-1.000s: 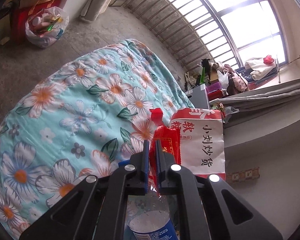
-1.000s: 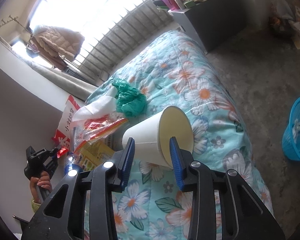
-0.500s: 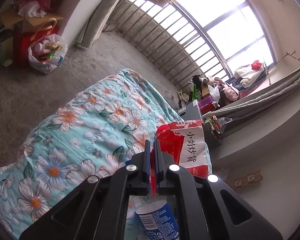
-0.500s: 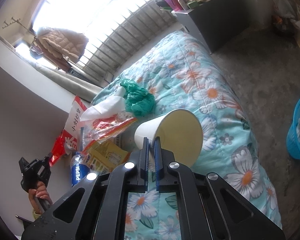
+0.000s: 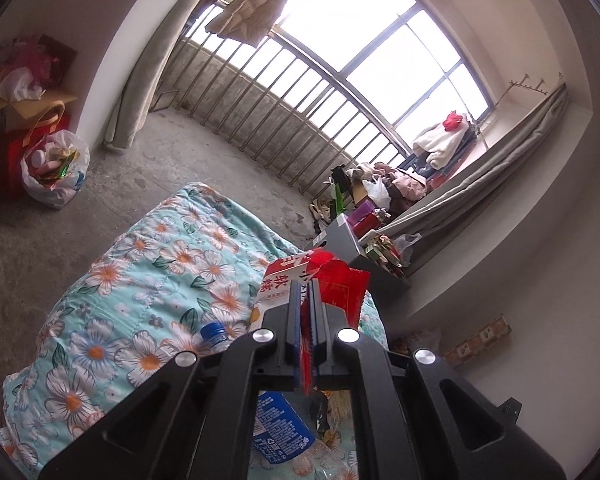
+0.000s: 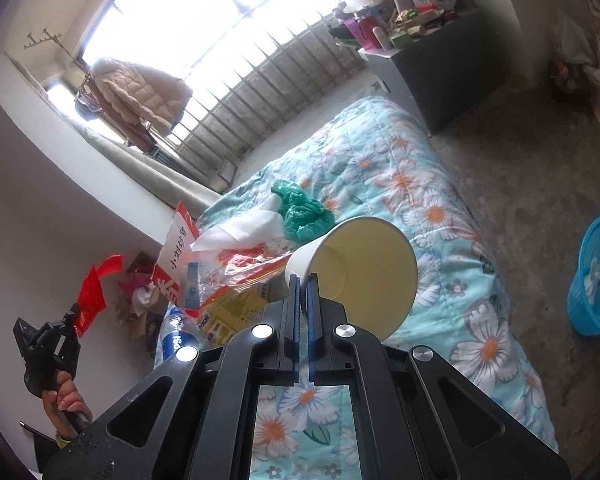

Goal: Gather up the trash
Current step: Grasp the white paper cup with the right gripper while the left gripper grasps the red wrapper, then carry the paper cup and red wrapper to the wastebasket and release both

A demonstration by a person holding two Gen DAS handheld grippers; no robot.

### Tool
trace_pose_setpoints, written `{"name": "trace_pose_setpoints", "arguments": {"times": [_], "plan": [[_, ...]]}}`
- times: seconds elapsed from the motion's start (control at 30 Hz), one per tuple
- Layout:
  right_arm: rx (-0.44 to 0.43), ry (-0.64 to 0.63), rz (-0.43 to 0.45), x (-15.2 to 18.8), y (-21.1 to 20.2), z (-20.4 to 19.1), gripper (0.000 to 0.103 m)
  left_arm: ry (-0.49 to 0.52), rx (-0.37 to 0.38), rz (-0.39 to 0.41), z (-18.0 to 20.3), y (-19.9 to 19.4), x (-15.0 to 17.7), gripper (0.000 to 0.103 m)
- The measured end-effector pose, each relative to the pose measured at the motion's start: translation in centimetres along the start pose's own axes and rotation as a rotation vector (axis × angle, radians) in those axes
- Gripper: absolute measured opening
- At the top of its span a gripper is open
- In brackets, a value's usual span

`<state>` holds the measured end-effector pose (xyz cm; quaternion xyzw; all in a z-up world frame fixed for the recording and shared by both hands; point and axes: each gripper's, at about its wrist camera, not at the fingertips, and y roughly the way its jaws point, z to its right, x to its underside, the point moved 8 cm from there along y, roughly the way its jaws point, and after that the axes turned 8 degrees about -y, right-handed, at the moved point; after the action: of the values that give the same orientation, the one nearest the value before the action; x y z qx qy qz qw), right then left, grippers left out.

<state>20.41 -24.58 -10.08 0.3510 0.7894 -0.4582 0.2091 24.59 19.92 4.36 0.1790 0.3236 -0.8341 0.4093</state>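
Both fingers clenched: left on red wrapper [image 5: 342, 286], right on paper cup [image 6: 360, 268] rim, blue bin [image 6: 596, 280] right-cam only

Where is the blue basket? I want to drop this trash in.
In the right wrist view the blue basket stands on the concrete floor at the far right, beside the bed's floral quilt.

right hand-held gripper [image 6: 303, 284] just clamped onto paper cup [image 6: 356, 268] rim, red wrapper [image 5: 340, 286] lifted off bed

A home bedroom: floral-quilted bed [image 6: 420, 208], barred window [image 5: 340, 92], hanging coat [image 6: 140, 92].
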Motion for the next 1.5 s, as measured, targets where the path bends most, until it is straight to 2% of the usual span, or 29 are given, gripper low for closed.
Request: {"name": "trace_pose_setpoints", "arguments": {"times": [0.23, 0.4, 0.73, 0.87, 1.1, 1.23, 1.3, 1.33, 1.5], "plan": [[0.012, 0.000, 0.100, -0.4, -4.4, 0.3, 0.001, 0.170, 0.114, -0.036, 7.1, -0.4, 2.2, 0.003], [0.042, 0.030, 0.158, -0.2, -7.5, 2.4, 0.001, 0.284, 0.179, -0.099, 12.5, 1.3, 5.9, 0.003], [0.121, 0.161, 0.260, 1.3, -12.8, 9.1, 0.001, 0.504, 0.251, -0.356, 22.5, 9.6, 17.2, 0.003], [0.161, 0.235, 0.285, 2.3, -14.4, 12.6, 0.001, 0.564, 0.270, -0.425, 26.3, 13.2, 21.0, 0.003], [0.253, 0.391, 0.311, 4.1, -16.1, 19.9, 0.001, 0.664, 0.258, -0.570, 31.9, 19.9, 29.8, 0.003], [0.307, 0.482, 0.305, 5.2, -16.1, 24.1, 0.001, 0.723, 0.241, -0.684, 34.4, 24.1, 36.4, 0.003], [0.325, 0.522, 0.301, 5.8, -16.0, 26.2, 0.001, 0.749, 0.233, -0.756, 35.1, 26.2, 39.8, 0.004], [0.337, 0.543, 0.296, 6.0, -15.9, 27.1, 0.001, 0.773, 0.231, -0.817, 35.4, 27.5, 42.2, 0.004], [0.370, 0.698, 0.282, 7.1, -14.3, 33.1, 0.002, 0.853, 0.162, -0.940, 34.8, 32.6, 50.0, 0.004]]}}
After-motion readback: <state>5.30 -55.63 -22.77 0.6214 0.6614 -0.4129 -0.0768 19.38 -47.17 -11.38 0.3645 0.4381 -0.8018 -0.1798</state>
